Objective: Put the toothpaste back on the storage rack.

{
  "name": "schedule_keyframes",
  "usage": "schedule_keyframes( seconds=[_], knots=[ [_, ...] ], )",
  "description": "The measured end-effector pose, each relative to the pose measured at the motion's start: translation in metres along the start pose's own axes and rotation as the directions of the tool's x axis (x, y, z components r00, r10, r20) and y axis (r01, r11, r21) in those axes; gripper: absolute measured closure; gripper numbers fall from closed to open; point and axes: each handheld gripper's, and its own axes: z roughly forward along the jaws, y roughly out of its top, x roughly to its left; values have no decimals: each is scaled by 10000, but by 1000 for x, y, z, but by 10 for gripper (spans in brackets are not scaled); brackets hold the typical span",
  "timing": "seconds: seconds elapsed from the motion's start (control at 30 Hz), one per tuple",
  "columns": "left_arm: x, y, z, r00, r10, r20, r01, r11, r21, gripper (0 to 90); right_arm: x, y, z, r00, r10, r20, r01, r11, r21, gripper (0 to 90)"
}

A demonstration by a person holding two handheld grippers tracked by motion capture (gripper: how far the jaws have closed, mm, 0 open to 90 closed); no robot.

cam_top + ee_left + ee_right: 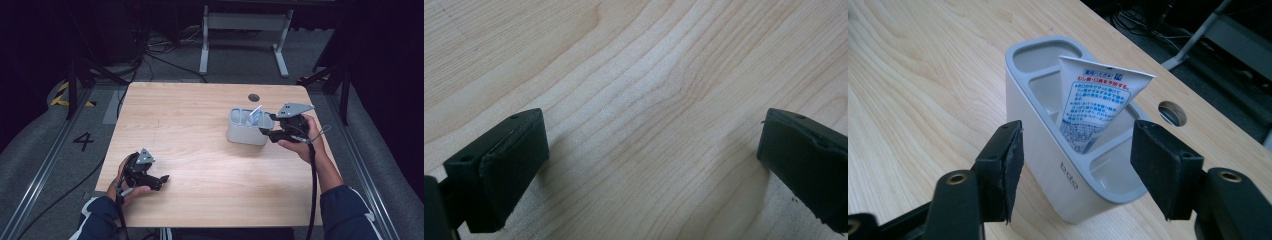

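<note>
The right gripper (pixel 1075 165) is pointing along its two black jaws at the grey plastic holder with three open compartments (pixel 1048 150), and the jaws are standing apart on either side of the holder's near end without pressing on it; the pads (pixel 1010 167) are clear of its walls, and nothing is clamped between them. A white plastic tube with blue and red printed text (pixel 1095 107) is standing tilted in the middle compartment of the holder, its flat crimped end uppermost and leaning toward the far side in the right gripper view. In the high view the right gripper (pixel 267 132) is sitting just beside the holder (pixel 245 134) at its right edge, held by the person's right hand (pixel 300 142), and the tube (pixel 255 116) is projecting above the rim. The holder is resting upright on the light wooden table (pixel 200 115), in the right half, near a small round cable hole (pixel 254 97) toward the far edge. The left gripper (pixel 651 165) is holding its jaws wide over bare wood grain, with nothing between them. In the high view the left gripper (pixel 162 178) is lying low near the front left of the table in the person's left hand (pixel 131 189), well apart from the holder.
</note>
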Motion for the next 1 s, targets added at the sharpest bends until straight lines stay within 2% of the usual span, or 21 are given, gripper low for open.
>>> schedule_keyframes(
  seconds=[0.33,0.63,0.8,0.93,1.0],
  knots=[
    [0,0,0,10000,-32,-9,32,10000,-6,6,8,-5,-17,9990,-368,258,366,9993,77,311],
    [0,0,0,10000,-22,12,22,10000,2,6,12,-15,-30,9974,-456,558,446,9988,190,269],
    [0,0,0,10000,-6,-8,6,10000,-4,6,15,-20,-33,9970,-407,652,392,9990,229,247],
    [0,0,0,10000,5,-10,-5,10000,-4,6,17,-27,-34,9956,-632,693,604,9973,420,244],
    [0,0,0,10000,-1,-10,1,10000,-7,6,18,-31,-35,9961,-550,688,520,9976,447,245]
  ],
)
